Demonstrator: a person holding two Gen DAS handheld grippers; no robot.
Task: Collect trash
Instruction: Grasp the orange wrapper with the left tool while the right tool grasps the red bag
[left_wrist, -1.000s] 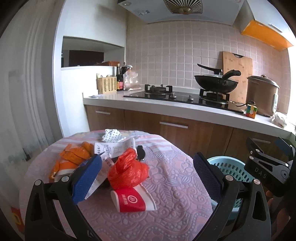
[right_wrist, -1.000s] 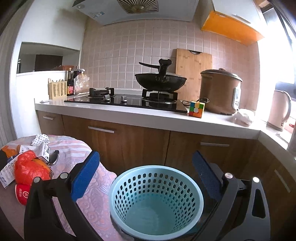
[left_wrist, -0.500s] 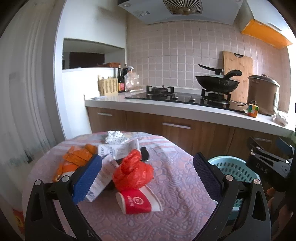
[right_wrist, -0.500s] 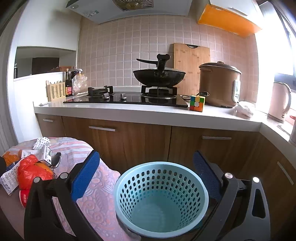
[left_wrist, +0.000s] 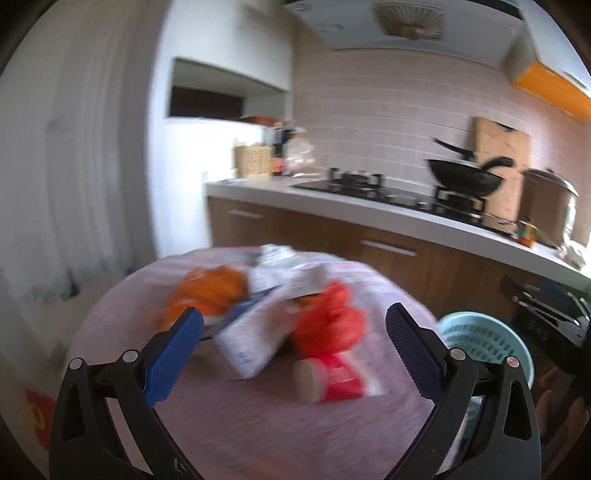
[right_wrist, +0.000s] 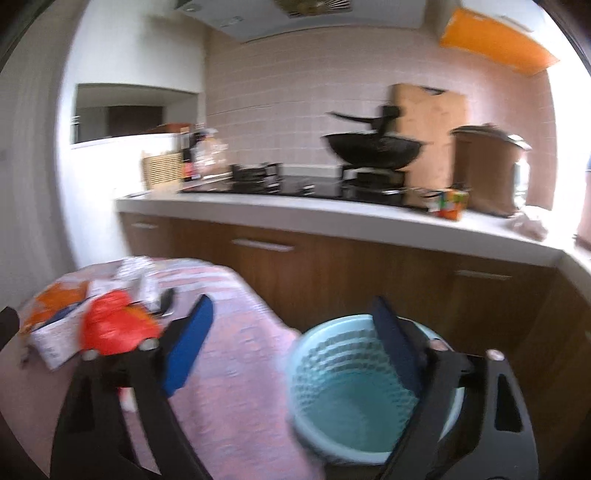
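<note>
Both views are motion-blurred. The left gripper (left_wrist: 293, 334) is spread wide and empty above the round table (left_wrist: 258, 424), facing the trash pile (red paper cup (left_wrist: 338, 376), red plastic bag (left_wrist: 328, 325)). The right gripper (right_wrist: 291, 334), also wide open and empty, hangs over the blue basket (right_wrist: 347, 402)

Both views are motion-blurred. In the left wrist view, print on the white paper packaging (left_wrist: 255, 338) and on the red paper cup lying on its side (left_wrist: 338, 376) cannot be read. An orange crumpled wrapper (left_wrist: 208, 295) at the far left of the pile is smeared; its kind is indeterminate. The pale blue perforated plastic basket (left_wrist: 484, 341) is partly hidden behind the left gripper's (left_wrist: 293, 349) right finger. In the right wrist view, a dark object (right_wrist: 166, 301) beside the red plastic bag (right_wrist: 114, 328), possibly a spoon, is unclear.
</note>
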